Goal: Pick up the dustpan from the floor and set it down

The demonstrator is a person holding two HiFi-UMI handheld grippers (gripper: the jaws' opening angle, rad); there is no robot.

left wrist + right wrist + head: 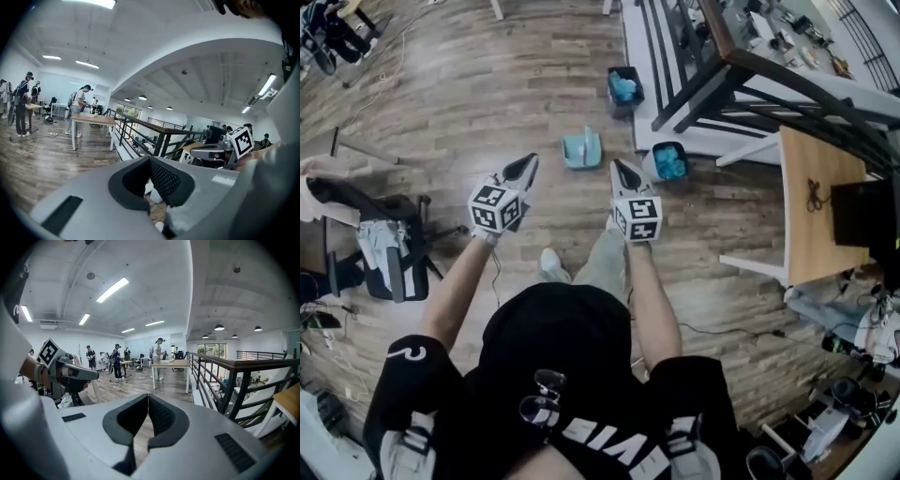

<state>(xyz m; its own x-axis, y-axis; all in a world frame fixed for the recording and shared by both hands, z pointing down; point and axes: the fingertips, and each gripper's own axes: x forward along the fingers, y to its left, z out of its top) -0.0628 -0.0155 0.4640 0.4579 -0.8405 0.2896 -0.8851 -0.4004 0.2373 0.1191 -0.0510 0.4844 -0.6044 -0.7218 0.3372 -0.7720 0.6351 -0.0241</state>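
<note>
The wood floor [487,84] filled most of my head view, with a dark railing [741,66] and a worktop [811,187] off to the right and a chair [389,248] at left. Two small bins with blue stuff in them stood on the floor, one farther off [624,89] and one nearer [667,161].

The dustpan [581,148] lay flat on the floor between them, just left of the nearer bin and ahead of both grippers, well short of contact. It was pale blue and looked like moulded plastic, so I judged it light, stiff and rather slick, with thin walls that might flex under a hard pinch. A narrow part rose at its far edge. I took that for the handle, though it was too small to be sure, and it seemed the best place to grip; failing that, the raised back wall.

The left gripper [528,165] and right gripper [620,169] were held side by side above the floor, each with its jaws closed on nothing. They would need to open before a grasp.
</note>
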